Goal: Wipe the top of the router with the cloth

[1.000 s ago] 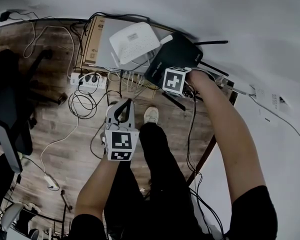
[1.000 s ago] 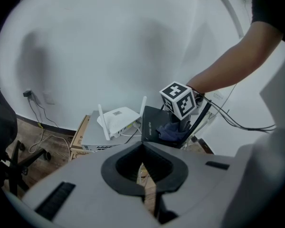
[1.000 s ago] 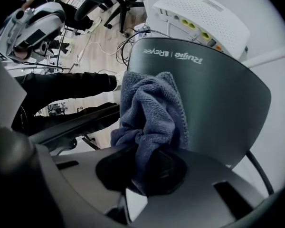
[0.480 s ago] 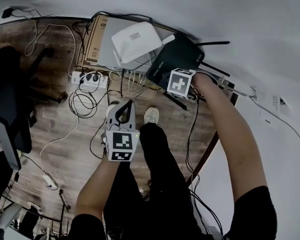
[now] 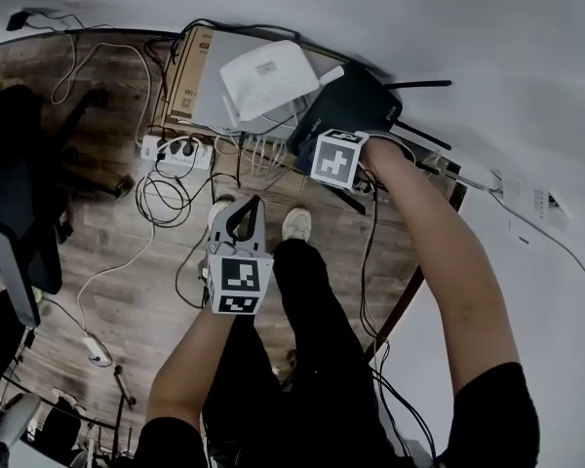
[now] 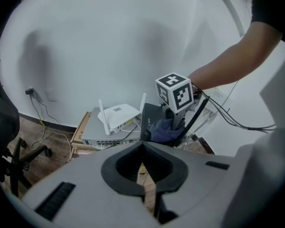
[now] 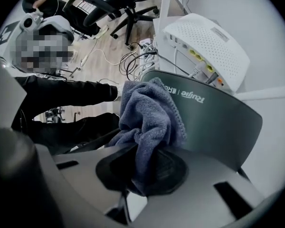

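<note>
A black router (image 5: 359, 107) stands tilted by the wall, with thin antennas to its right. My right gripper (image 7: 141, 177) is shut on a bunched blue-grey cloth (image 7: 151, 120), which presses on the router's dark top (image 7: 218, 127) near its printed logo. In the head view the right gripper's marker cube (image 5: 335, 157) covers the router's near edge. The left gripper view shows the cloth (image 6: 162, 129) on the router (image 6: 151, 118) under that cube. My left gripper (image 5: 242, 224) hangs apart over the floor, shut and holding nothing.
A white router (image 5: 269, 78) lies on a grey flat box (image 5: 207, 91) left of the black one. A power strip (image 5: 172, 152) and loose cables cover the wooden floor. An office chair (image 5: 19, 193) stands at far left. The person's shoe (image 5: 294, 224) is below the routers.
My right gripper has shifted a little to the left across the router's top with the cloth. The left gripper has stayed where it was.
</note>
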{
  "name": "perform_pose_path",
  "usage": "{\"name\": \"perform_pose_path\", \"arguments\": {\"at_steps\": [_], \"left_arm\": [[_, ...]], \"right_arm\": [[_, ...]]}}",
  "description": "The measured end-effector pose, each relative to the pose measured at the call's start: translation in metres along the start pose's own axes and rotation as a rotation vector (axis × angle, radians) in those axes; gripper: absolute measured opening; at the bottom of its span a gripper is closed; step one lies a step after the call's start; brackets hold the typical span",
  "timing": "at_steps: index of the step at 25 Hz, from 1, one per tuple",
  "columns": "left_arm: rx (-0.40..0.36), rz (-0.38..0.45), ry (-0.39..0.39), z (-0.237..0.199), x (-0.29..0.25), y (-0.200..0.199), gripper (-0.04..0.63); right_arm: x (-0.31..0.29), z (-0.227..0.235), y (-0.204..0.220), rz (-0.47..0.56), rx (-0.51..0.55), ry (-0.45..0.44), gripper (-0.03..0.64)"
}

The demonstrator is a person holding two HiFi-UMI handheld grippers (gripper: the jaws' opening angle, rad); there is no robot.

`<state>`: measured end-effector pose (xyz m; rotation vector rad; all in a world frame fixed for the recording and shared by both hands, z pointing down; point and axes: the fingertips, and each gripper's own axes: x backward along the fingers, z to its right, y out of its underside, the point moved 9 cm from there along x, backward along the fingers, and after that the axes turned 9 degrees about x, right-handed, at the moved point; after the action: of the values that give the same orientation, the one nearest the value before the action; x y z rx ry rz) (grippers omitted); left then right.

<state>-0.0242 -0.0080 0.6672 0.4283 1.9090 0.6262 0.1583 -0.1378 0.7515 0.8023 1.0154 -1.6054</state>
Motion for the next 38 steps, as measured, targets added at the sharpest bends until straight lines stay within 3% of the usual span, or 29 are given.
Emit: {"name": "perform_pose_path", "arguments": {"at_steps": [4,11,15,20,25,28,38], "left_arm": [[0.016,0.009,-0.012,-0.003,-0.001,-0.002,-0.008],[0.015,-0.001,-0.018,-0.005,-0.001,0.001,-0.008],[0.035,-0.007,-0.026,-0.008,-0.005,0.002,-0.008],[0.058,0.018,-0.034,-0.007,-0.008,-0.003,-0.008],[0.049,0.013,-0.040,-0.012,-0.012,-0.008,-0.008],[0.049,0.012,-0.049,-0.018,-0.013,-0.009,-0.008],[0.053,-0.006,-0.035,-0.023,-0.015,-0.003,-0.008]], "right_arm": [[0.002,0.008,0.005,-0.022,-0.009,0.040,0.030],[0.011,0.049,0.028,-0.131,-0.070,0.267,0.031],[0.013,0.060,0.034,-0.157,-0.050,0.369,0.031],[0.013,0.081,0.049,-0.209,-0.053,0.562,0.029],[0.010,0.094,0.056,-0.316,0.084,0.739,0.029],[0.009,0.102,0.056,-0.362,0.104,0.773,0.029],[0.012,0.118,0.061,-0.373,-0.007,0.786,0.029]]}}
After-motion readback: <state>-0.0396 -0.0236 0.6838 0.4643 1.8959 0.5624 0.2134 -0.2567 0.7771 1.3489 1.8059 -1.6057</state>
